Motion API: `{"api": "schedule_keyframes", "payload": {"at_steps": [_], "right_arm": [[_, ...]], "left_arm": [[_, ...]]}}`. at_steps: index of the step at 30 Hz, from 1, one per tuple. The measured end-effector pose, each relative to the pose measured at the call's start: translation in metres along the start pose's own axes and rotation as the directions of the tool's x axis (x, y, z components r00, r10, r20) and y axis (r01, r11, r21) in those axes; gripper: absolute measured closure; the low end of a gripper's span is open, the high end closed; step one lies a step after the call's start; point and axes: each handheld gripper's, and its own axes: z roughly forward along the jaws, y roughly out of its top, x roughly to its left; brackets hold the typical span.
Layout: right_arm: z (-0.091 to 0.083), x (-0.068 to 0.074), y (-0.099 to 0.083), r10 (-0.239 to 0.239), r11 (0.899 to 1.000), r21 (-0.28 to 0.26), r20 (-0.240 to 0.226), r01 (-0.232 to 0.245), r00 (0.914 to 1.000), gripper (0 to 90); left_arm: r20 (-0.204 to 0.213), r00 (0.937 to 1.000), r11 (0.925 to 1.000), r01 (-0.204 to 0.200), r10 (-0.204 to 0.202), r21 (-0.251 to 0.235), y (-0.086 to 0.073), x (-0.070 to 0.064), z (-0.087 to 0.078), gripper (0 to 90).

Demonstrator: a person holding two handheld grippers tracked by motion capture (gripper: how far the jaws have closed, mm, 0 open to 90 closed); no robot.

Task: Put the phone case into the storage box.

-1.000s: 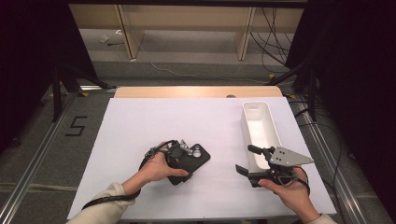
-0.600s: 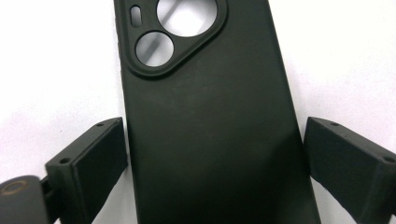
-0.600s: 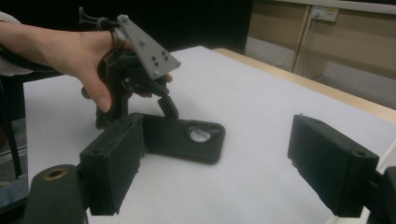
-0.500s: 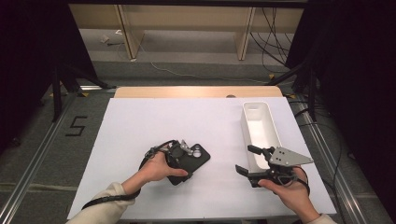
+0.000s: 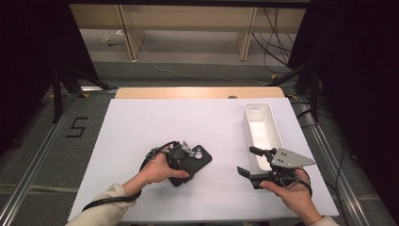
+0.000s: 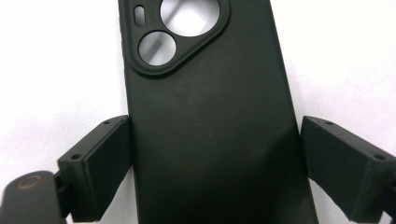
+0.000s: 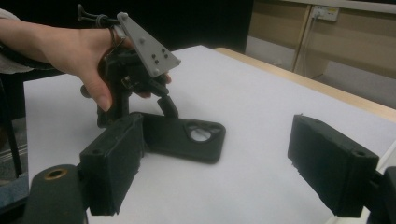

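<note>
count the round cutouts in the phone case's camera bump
2 round cutouts in the phone case: a larger one at the top, partly cropped, and a smaller one lower left. A small oblong slot sits beside them.

Black phone case [image 6: 210,135], white bin [image 5: 263,129], white table [image 5: 141,127].

Lab: cables [image 5: 275,28], railed floor [image 5: 40,155]

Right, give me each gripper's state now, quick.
Left gripper: open, jaws astride the black phone case; the left jaw touches its edge, the right stands apart.
Right gripper: open, holding nothing, above the white table.
</note>
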Motion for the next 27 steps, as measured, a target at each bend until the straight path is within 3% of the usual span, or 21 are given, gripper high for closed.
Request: {"api": "schedule_keyframes", "payload": {"at_steps": [27], "right_arm": [[-0.0004, -0.0004, 0.0, 0.0, 1.0, -0.006, 0.002, 0.0, 1.0, 19.6]], "left_arm": [[-0.006, 0.9996, 0.9988, 0.026, -0.027, -0.042, -0.0031, 0.0011, -0.0027, 15.2]]}}
